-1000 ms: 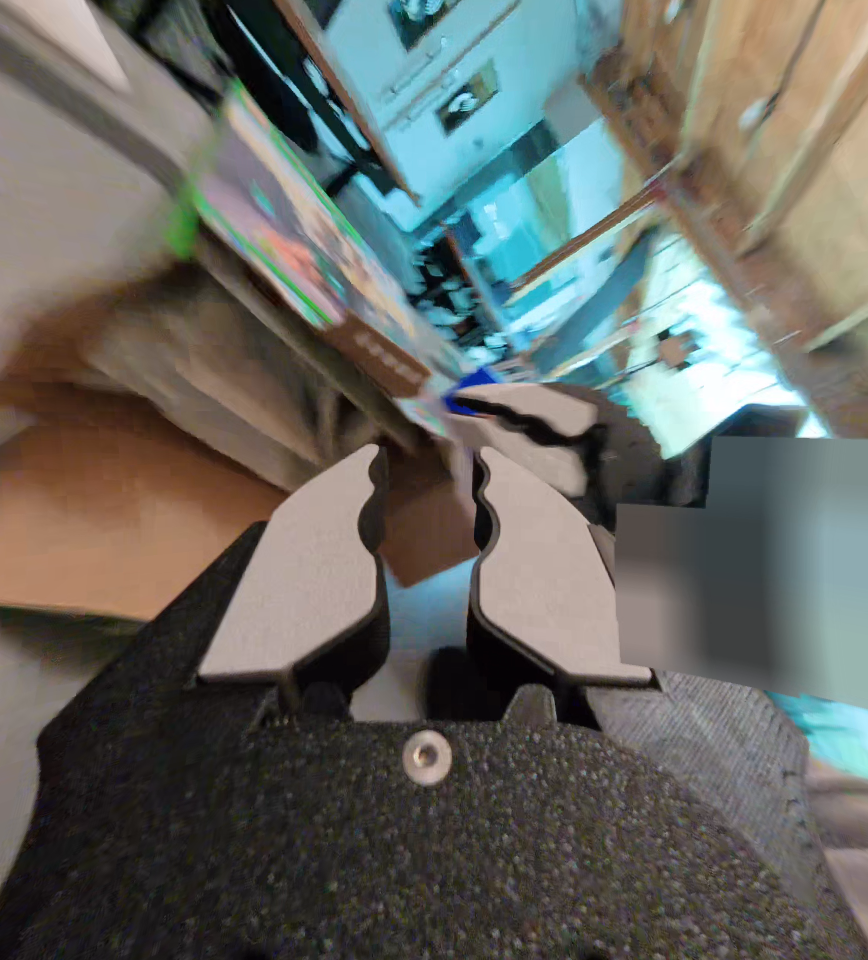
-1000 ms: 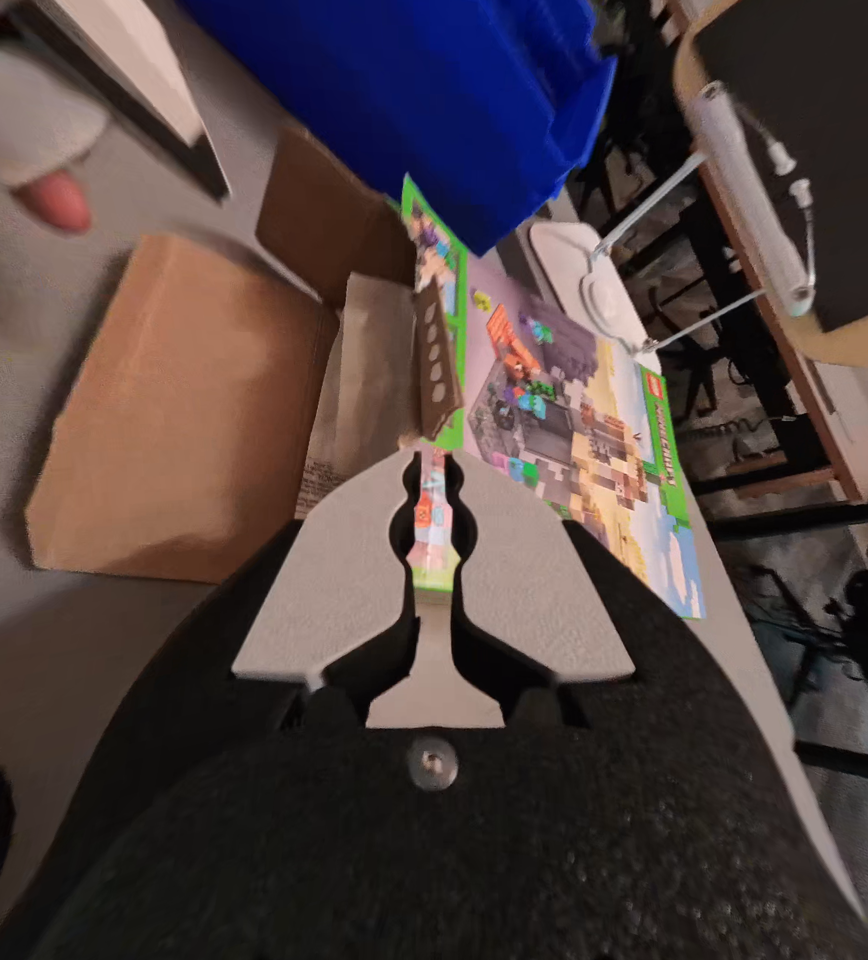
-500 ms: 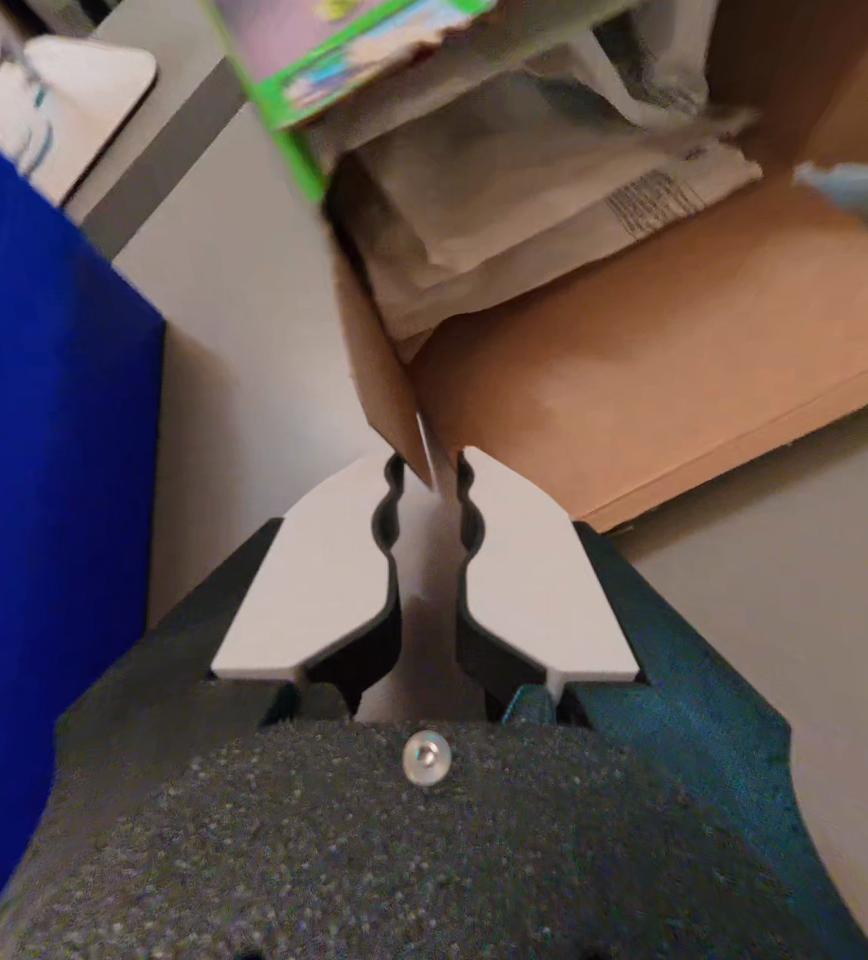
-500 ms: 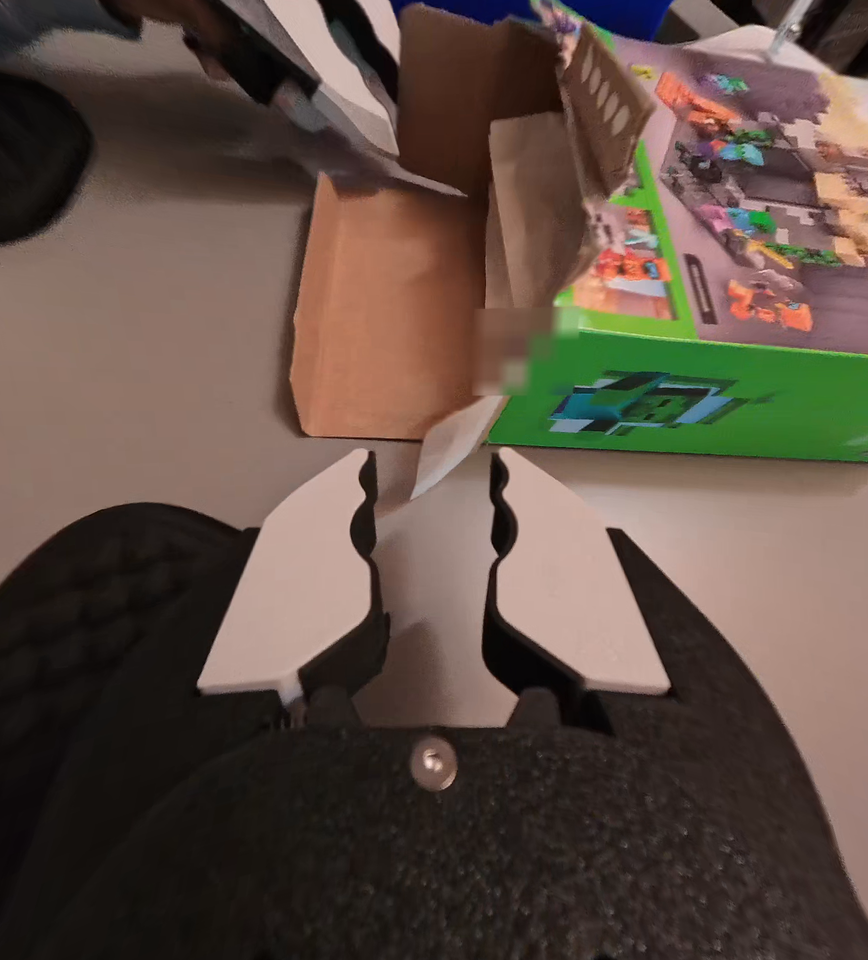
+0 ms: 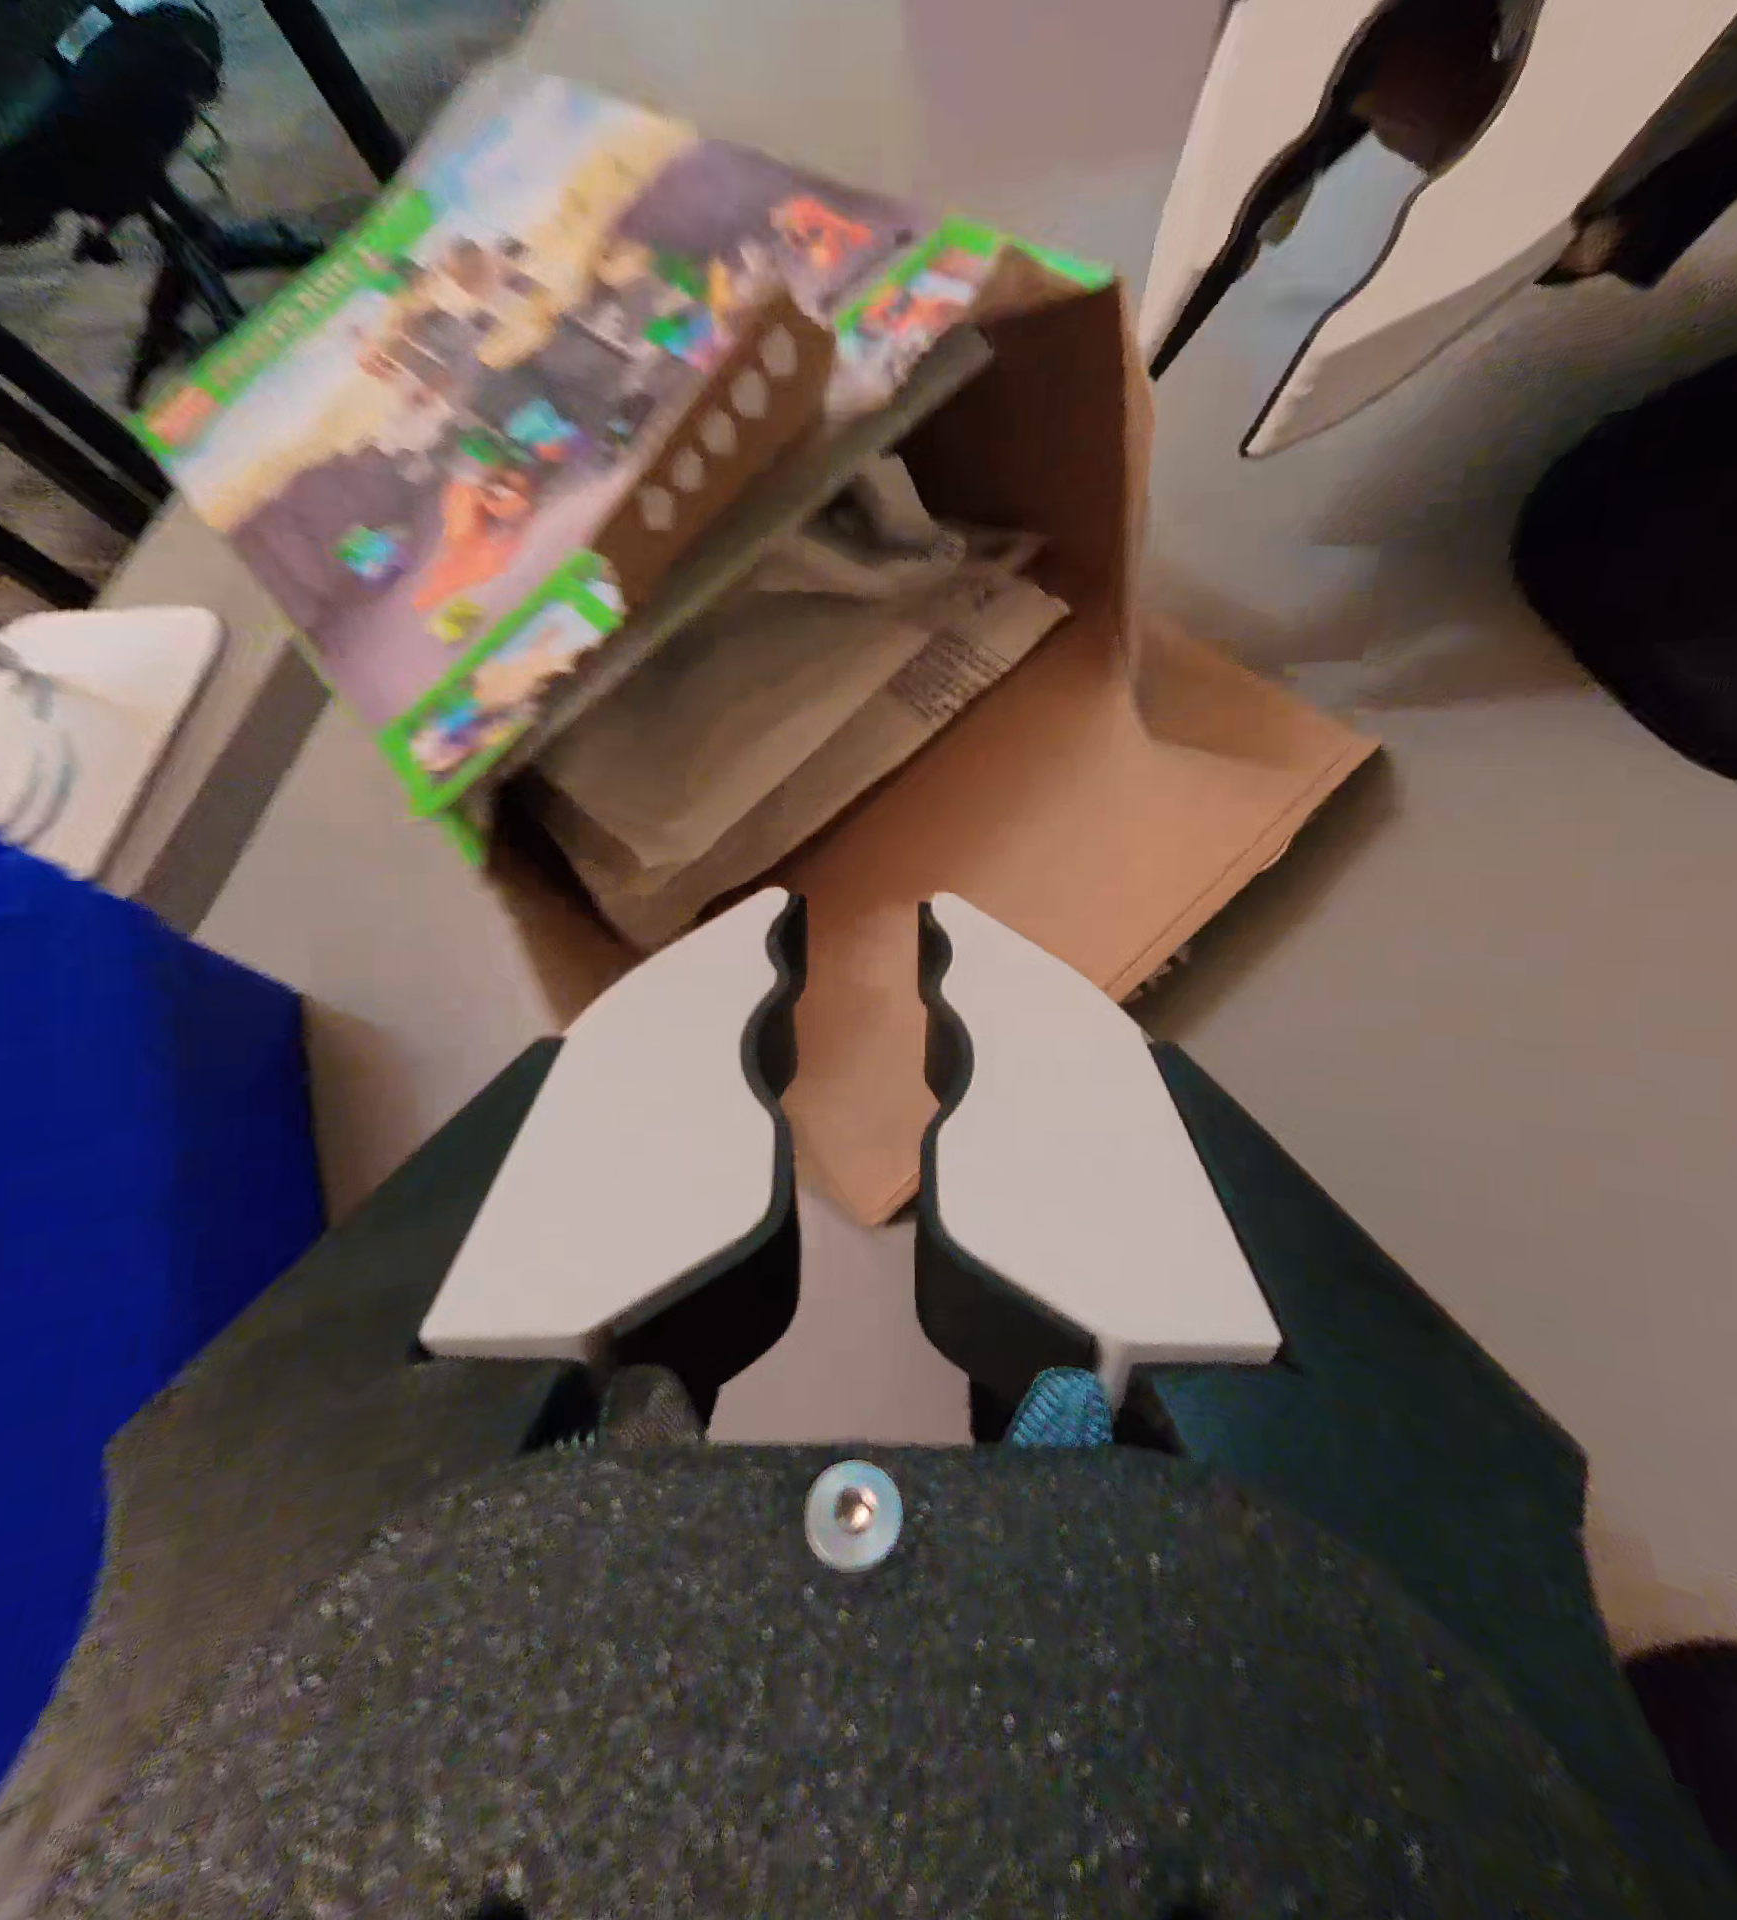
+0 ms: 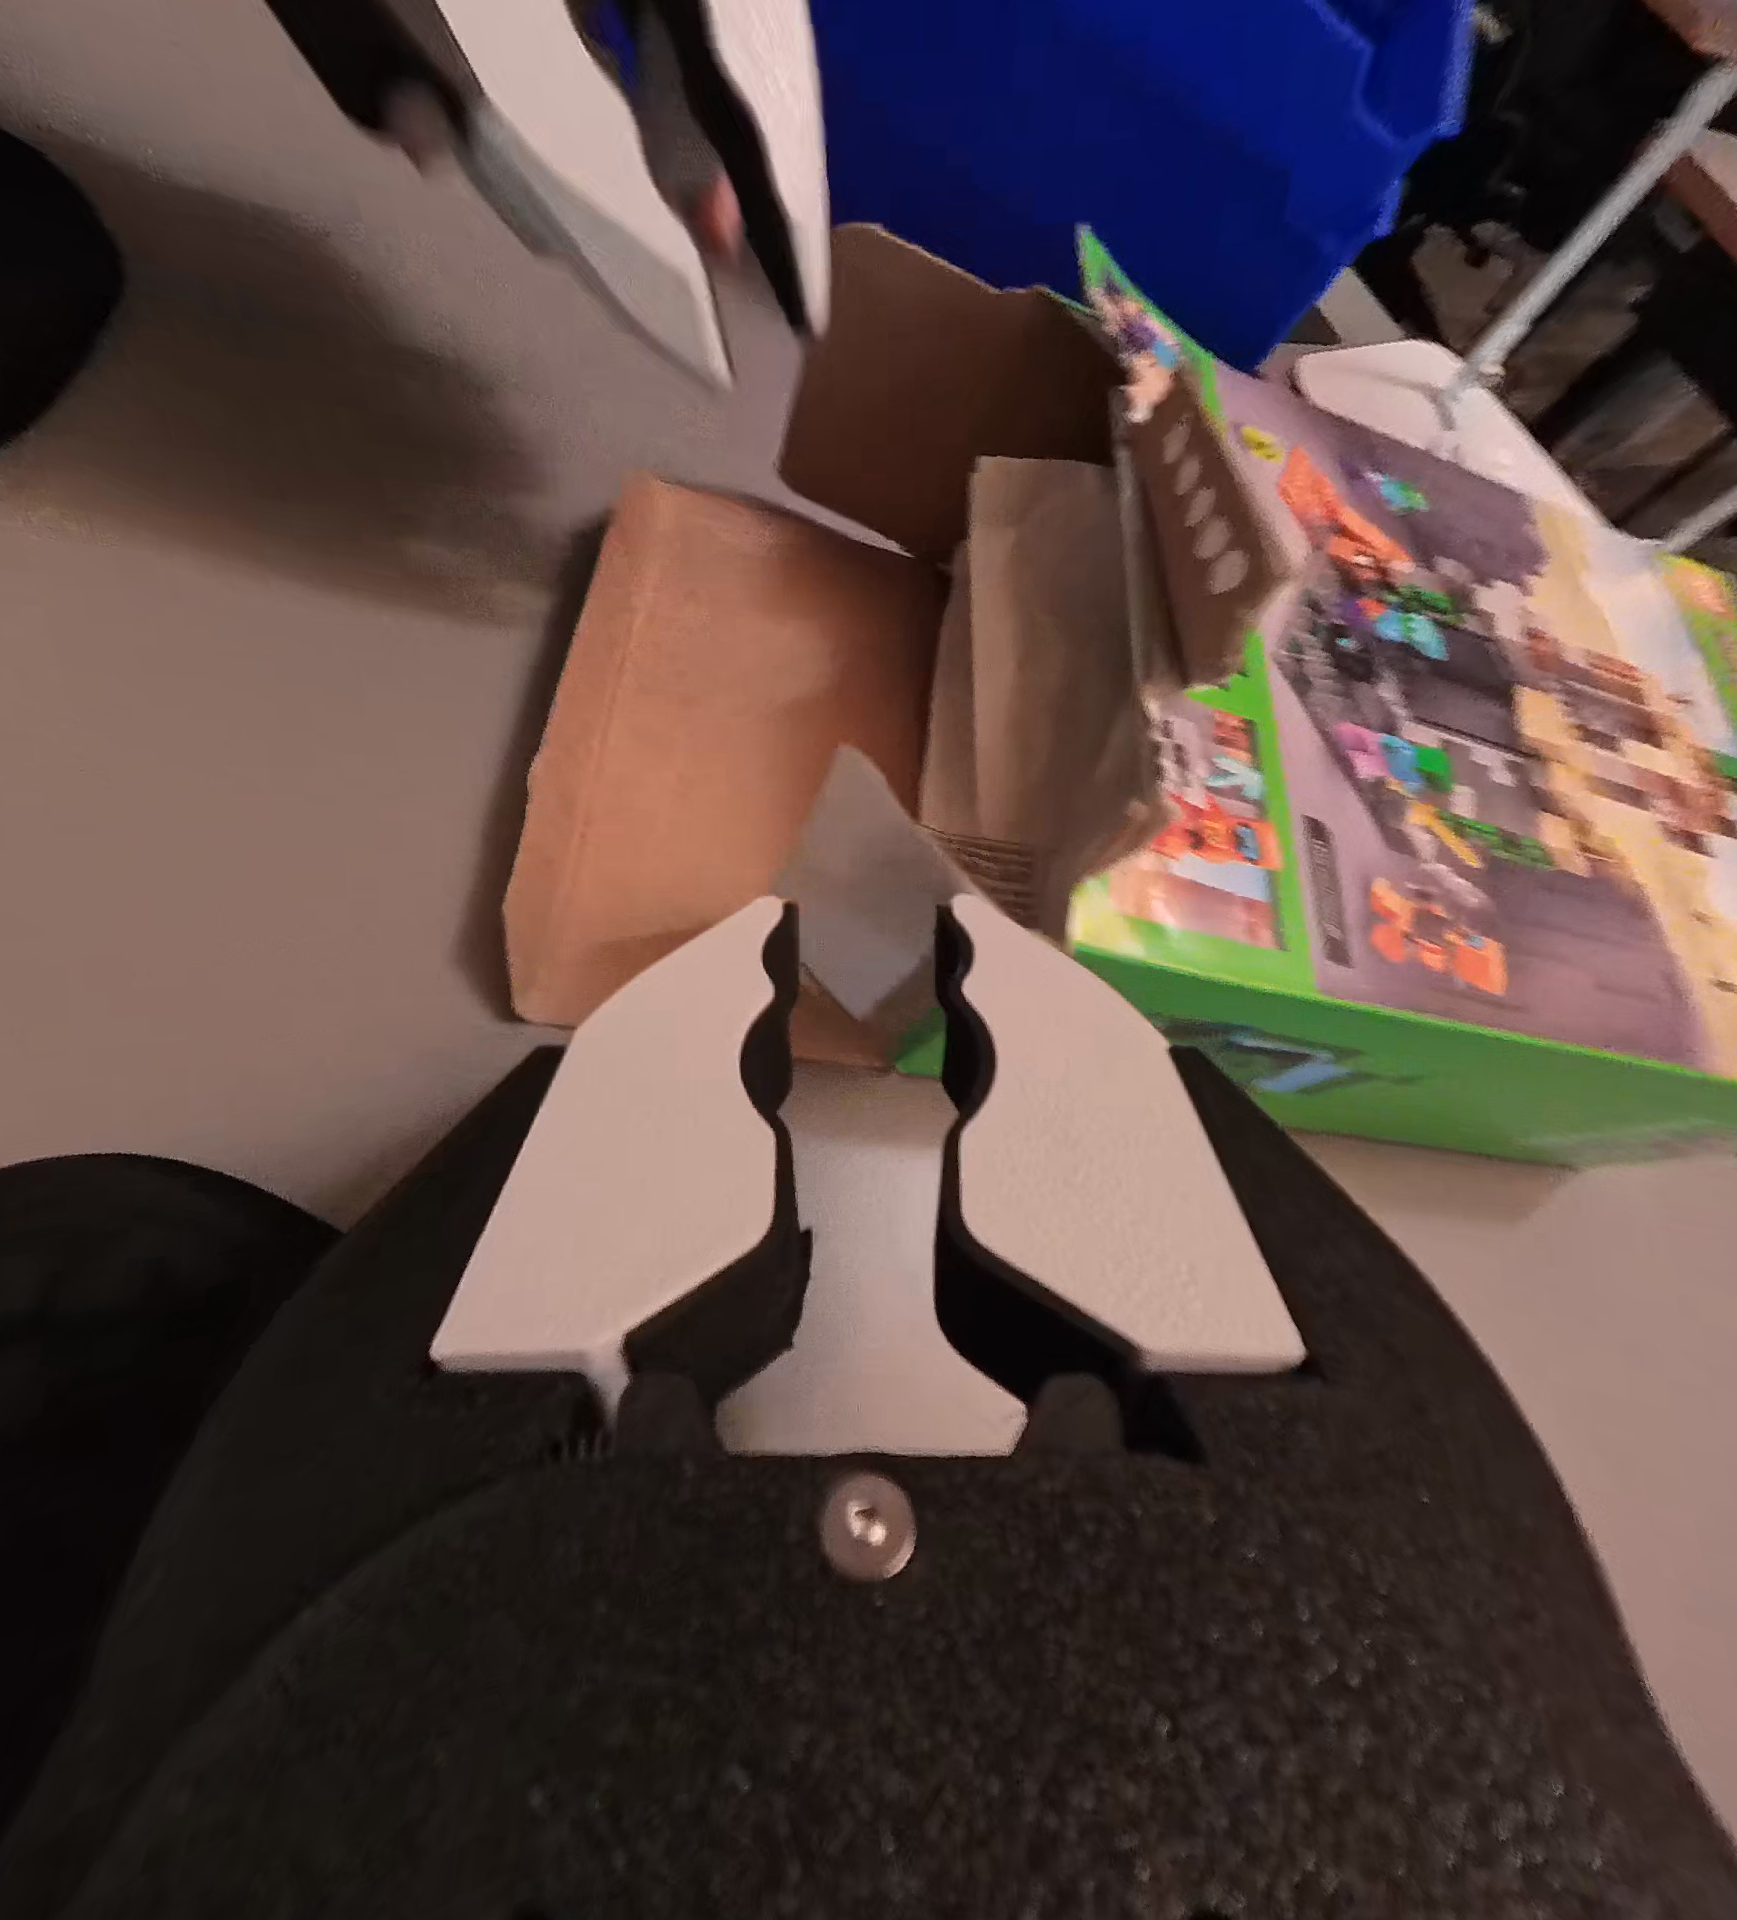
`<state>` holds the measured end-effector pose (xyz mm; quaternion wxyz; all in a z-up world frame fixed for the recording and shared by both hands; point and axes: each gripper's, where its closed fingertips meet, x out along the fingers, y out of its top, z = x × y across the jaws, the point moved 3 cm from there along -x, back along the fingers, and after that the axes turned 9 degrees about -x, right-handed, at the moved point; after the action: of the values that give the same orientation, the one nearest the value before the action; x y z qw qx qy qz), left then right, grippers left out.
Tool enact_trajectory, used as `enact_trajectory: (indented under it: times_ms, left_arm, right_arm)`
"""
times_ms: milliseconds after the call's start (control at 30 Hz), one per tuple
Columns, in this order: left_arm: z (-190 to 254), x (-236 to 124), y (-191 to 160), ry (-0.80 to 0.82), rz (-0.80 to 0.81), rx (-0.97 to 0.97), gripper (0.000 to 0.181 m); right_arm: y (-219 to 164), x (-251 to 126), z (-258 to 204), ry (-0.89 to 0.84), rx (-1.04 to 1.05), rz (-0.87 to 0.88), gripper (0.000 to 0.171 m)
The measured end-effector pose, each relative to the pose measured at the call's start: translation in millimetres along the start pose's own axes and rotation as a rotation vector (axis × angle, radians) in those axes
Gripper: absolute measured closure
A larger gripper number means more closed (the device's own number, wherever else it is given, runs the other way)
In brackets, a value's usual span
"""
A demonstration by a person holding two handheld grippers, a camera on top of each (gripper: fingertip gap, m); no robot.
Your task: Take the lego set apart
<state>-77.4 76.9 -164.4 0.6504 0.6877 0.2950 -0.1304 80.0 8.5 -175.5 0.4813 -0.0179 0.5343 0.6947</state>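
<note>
**Lego box open on the table, bags not yet drawn out**

The grey table (image 5: pixel 1466 1195) carries the green lego box (image 6: pixel 1466 748), which lies flat with its printed face up; a blue bin (image 6: pixel 1103 135) stands behind it. 1 end is torn open, with brown flaps (image 5: pixel 1103 831) spread on the table and pale paper bags (image 5: pixel 791 686) seen inside the mouth. The left gripper (image 5: pixel 853 914) is held just before the flap, jaws parted and empty. The right gripper (image 6: pixel 864 914) is held near the box corner, jaws parted around a white paper tip (image 6: pixel 864 894), with no squeeze evident. The step is judged best done by steadying the box with 1 gripper and pinching a bag edge squarely, not the torn flap.
</note>
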Motion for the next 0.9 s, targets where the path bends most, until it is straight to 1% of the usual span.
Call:
enact_trajectory:
  times_ms: [33,67,133,167,233,300,367,433,467,533,600,700,800,900]
  left_arm:
    - [-7.0,-13.1,2.7,0.024,0.015,0.002,0.16]
    - [-15.3,-24.3,2.4,0.045,0.013,0.007,0.159]
    - [-34.9,-37.8,-5.4,0.086,-0.032,0.03,0.153]
    - [-45.3,-40.2,-11.8,0.111,-0.067,0.054,0.15]
    - [-58.4,-39.8,-22.5,0.118,-0.127,0.109,0.145]
    - [-63.7,-37.3,-27.4,0.095,-0.163,0.187,0.143]
    - [-71.1,-33.8,-29.3,0.089,-0.202,0.265,0.141]
    - [-77.3,-27.5,-28.3,0.087,-0.235,0.336,0.138]
    - [-80.4,-24.0,-27.0,0.095,-0.254,0.385,0.137]
    - [-84.4,-15.9,-23.6,0.1,-0.288,0.481,0.134]
    - [-82.8,-4.7,-21.4,0.064,-0.314,0.541,0.13]
    - [-88.7,11.9,-16.8,0.067,-0.357,0.689,0.125]
    - [-90.9,25.6,-8.7,0.02,-0.357,0.747,0.12]
    - [-81.1,33.4,-0.2,-0.085,-0.324,0.756,0.117]
  right_arm:
    - [-2.5,-5.8,5.8,-0.051,-0.014,-0.022,0.146]
    - [-4.3,-10.6,11.8,-0.104,-0.033,-0.043,0.14]
    - [-4.2,-13.2,20.0,-0.168,-0.083,-0.09,0.117]
    - [-3.5,-10.5,22.6,-0.182,-0.115,-0.122,0.102]
    - [-3.3,-0.9,26.4,-0.185,-0.208,-0.203,0.084]
    - [-5.7,10.5,30.0,-0.155,-0.326,-0.286,0.078]
    - [-10.8,21.5,33.9,-0.1,-0.392,-0.363,0.077]
    - [-14.0,30.5,36.0,-0.058,-0.423,-0.418,0.084]
    - [-13.0,33.1,37.1,-0.059,-0.435,-0.431,0.086]
    - [-11.3,35.0,40.3,-0.07,-0.433,-0.463,0.096]
    - [-11.2,36.3,41.5,-0.069,-0.418,-0.477,0.099]
    - [-11.2,37.4,41.6,-0.069,-0.411,-0.489,0.1]
    - [-11.8,36.7,41.6,-0.066,-0.397,-0.476,0.101]
    - [-11.4,35.2,42.3,-0.055,-0.373,-0.458,0.101]
